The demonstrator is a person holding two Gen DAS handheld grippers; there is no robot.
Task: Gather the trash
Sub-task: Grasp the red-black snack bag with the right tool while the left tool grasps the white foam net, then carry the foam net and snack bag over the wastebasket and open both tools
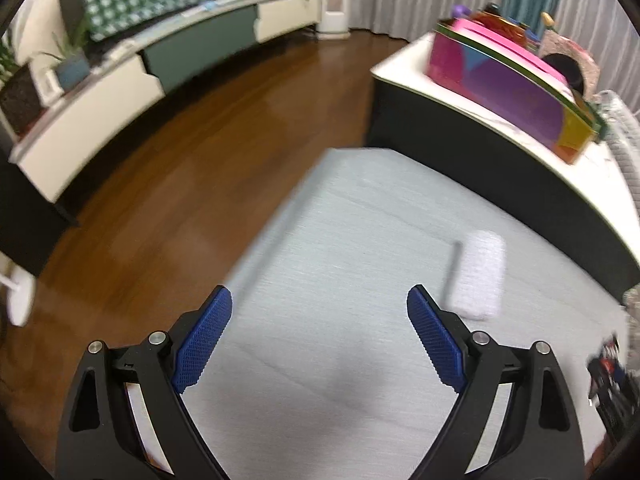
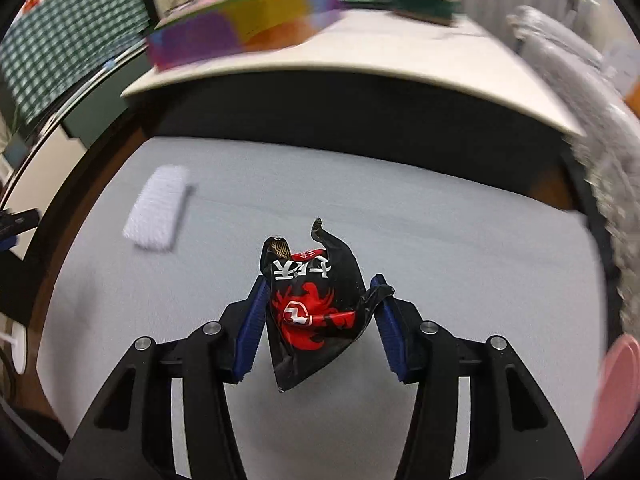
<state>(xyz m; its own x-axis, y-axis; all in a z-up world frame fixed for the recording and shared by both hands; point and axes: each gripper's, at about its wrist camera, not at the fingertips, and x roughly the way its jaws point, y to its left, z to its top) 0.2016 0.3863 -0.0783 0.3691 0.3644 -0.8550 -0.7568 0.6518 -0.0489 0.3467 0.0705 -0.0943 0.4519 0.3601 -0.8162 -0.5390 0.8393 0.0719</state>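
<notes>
Left wrist view: the left tool hangs wide and empty above a pale grey woven rug on a brown wooden floor, its blue ribbed pads well apart. A white textured rectangular cloth pad lies on the rug just beyond the right-hand finger. A low white-topped counter with dark sides carries a pink, purple and yellow box. At the far right edge a black and red scrap is cut off and smeared; it is likely the wrapper.

Right wrist view: the right tool is part-way closed around a crumpled black foil snack wrapper with a red crest, which stands up from the rug between the pads. The left pad sits against the foil; the right pad meets only a folded edge, so a firm hold is not yet certain. To do this step well, the pinch should probably finish across the crumpled body, not the loose flap, before any lift. The same white cloth pad lies apart, upper left. The surroundings blur; no bin is visible, and a pink shape at lower right is unidentifiable.
</notes>
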